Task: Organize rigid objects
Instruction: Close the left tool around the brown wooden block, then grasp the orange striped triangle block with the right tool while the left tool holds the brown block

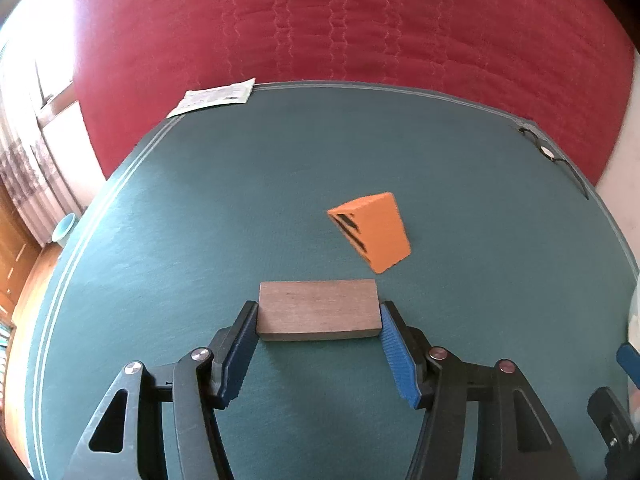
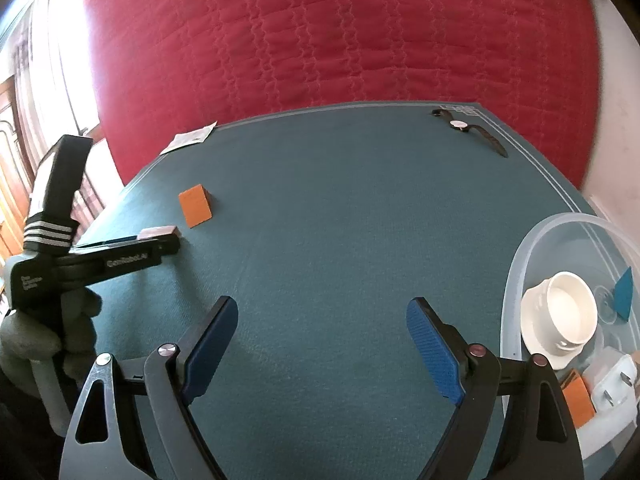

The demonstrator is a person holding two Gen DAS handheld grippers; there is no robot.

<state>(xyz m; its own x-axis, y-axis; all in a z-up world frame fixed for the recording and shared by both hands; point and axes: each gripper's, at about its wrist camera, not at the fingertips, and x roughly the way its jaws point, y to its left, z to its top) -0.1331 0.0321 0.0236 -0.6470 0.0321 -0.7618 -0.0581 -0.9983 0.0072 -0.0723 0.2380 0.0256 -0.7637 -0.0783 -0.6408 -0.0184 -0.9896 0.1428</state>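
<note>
Nearest in the left wrist view, the left gripper (image 1: 318,320) has its blue pads against the two short ends of the wooden block (image 1: 318,310), which lies flat on the green counter (image 1: 180,220); the jaws look clamped on it, though how firmly cannot be told. The step in hand seems to be the pickup of this block, and the next move likely calls for a lift without letting it twist, then a carry across to the clear plastic bin (image 2: 520,256) at the counter's right edge, where a white cup (image 2: 568,312) and other small items already sit. The left gripper points steeply down at the counter, held by a gloved hand (image 2: 44,336) seen in the right wrist view. The right gripper (image 2: 322,336) hovers with its jaws wide apart and nothing between them. Just beyond the block stands an orange block (image 1: 374,232), apart from it. Farther off lie a paper leaflet (image 1: 216,94) and a wristwatch (image 2: 464,126), then the red quilt (image 1: 340,20).
</note>
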